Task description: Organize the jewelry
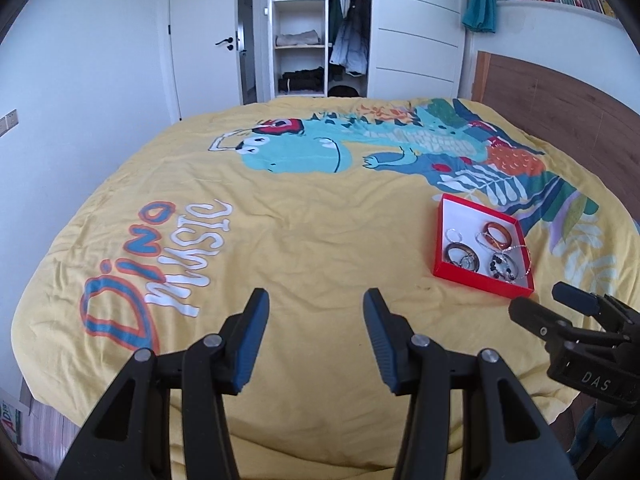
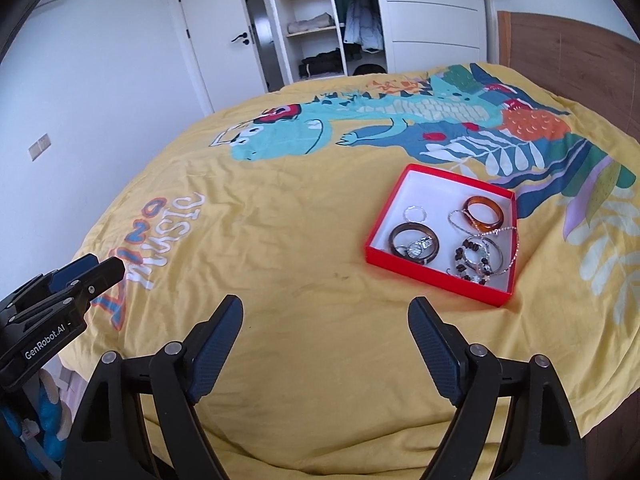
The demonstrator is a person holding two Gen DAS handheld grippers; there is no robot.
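Observation:
A red box with a white inside lies on the yellow bedspread. It holds an amber bangle, a dark brown bangle with a watch on it, a silver ring, a bead bracelet and a silver chain draped over the right rim. The box also shows in the left wrist view. My left gripper is open and empty above the bedspread. My right gripper is open and empty, near and left of the box.
The bed's near edge runs below both grippers. A wooden headboard stands at the right. An open wardrobe and a white door stand beyond the bed.

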